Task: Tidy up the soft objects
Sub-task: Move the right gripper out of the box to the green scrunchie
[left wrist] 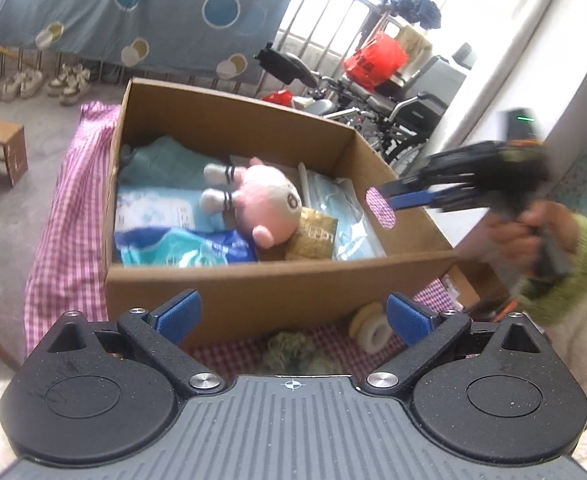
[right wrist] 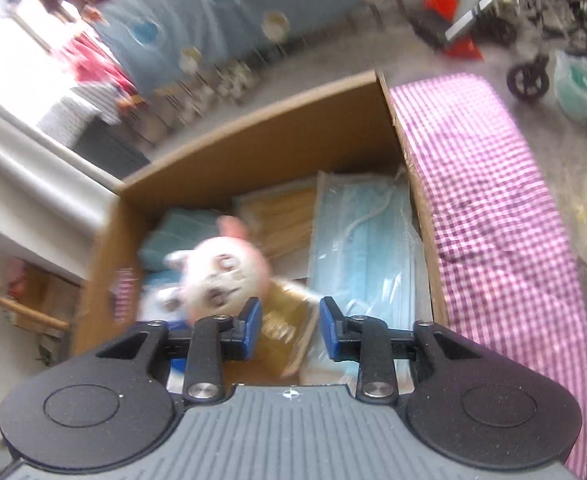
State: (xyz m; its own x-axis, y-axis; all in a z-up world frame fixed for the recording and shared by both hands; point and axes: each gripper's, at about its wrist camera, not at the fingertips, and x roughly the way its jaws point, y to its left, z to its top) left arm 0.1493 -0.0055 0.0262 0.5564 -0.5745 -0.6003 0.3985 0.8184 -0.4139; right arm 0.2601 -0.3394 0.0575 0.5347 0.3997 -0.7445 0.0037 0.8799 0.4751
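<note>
A cardboard box (left wrist: 253, 284) stands on a pink checked cloth (left wrist: 69, 240). Inside lie a pink and white plush toy (left wrist: 253, 200), blue packs of face masks (left wrist: 349, 224), a gold packet (left wrist: 313, 236) and blue bags (left wrist: 181, 252). My left gripper (left wrist: 293, 316) is open and empty in front of the box's near wall. My right gripper (left wrist: 381, 206) hovers over the box's right rim, blurred. In the right wrist view it (right wrist: 289, 332) is open and empty just above the plush toy (right wrist: 221, 276), the gold packet (right wrist: 285, 324) and the masks (right wrist: 369, 248).
A green knitted bundle (left wrist: 293, 350) and a cream ring-shaped thing (left wrist: 371, 328) lie on the cloth in front of the box. A wheelchair (left wrist: 393, 112), a red bag (left wrist: 373, 60), shoes (left wrist: 41, 80) and a small wooden stool (left wrist: 1, 148) stand on the floor beyond.
</note>
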